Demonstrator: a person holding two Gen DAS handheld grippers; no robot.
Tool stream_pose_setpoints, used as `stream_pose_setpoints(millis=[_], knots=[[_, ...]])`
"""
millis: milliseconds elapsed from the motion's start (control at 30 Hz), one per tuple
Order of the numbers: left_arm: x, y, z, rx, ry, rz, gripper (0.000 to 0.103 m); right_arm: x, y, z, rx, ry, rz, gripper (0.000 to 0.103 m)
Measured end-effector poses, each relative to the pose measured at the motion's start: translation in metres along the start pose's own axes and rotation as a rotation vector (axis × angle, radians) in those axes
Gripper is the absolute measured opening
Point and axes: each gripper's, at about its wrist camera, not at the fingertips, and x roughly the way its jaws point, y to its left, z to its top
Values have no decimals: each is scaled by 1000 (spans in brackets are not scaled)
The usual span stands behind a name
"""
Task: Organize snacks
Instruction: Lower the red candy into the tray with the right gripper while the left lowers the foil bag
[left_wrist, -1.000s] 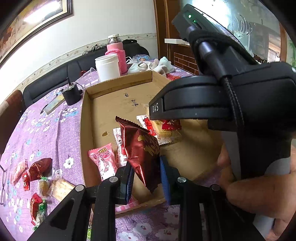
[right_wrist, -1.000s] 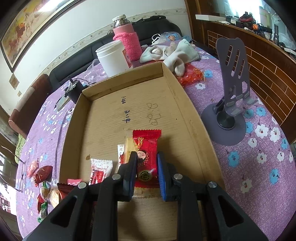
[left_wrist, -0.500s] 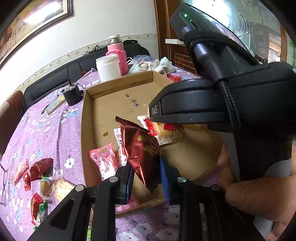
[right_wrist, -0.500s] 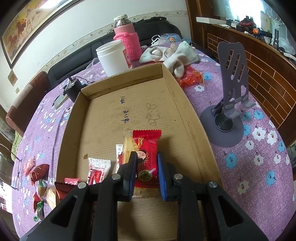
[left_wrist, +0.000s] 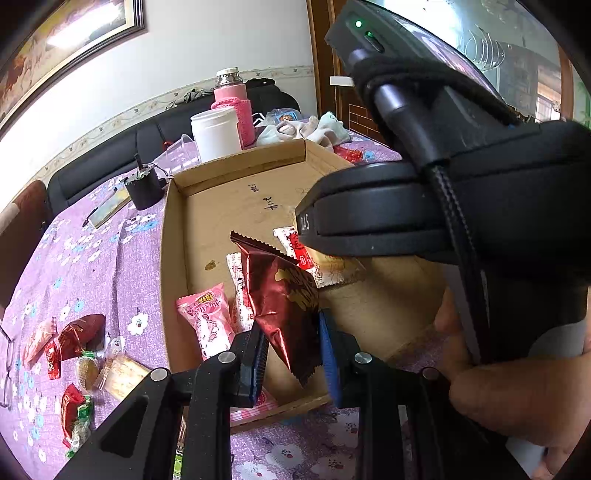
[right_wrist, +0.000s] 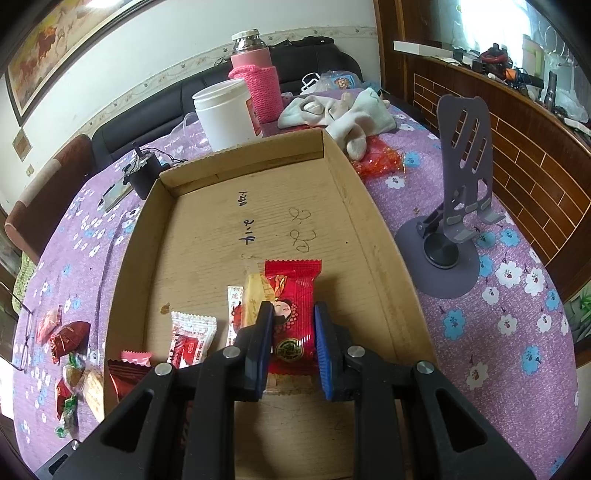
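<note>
Because loose snacks belong inside the cardboard tray (right_wrist: 373, 236), my left fingers (left_wrist: 291, 349) clamp a maroon packet (left_wrist: 284, 295) over it while my right fingers (right_wrist: 293, 343) pinch a red packet (right_wrist: 293, 295) above its floor.

Over a cardboard tray (left_wrist: 173, 258) on a purple flowered bench (left_wrist: 92, 266), the left gripper (left_wrist: 291, 343) clamps a dark red foil snack packet (left_wrist: 284, 299) above a pink packet (left_wrist: 207, 321), while the right gripper's black body (left_wrist: 461, 206) and a hand (left_wrist: 509, 398) fill the frame's right side.
</note>
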Motion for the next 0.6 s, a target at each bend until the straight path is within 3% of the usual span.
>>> stream_pose_setpoints(millis=[267,400,600], knots=[[-2,1,0,-3,-9,0,27,-3,2,0,-13,-10,-13,21],[-5,2,0,-8,-18,-3,27,-7,4,0,-17,-19,-17,36],[-10,1,0,-7,-38,-4,27,-13,5,1,-25,-44,-18,38]])
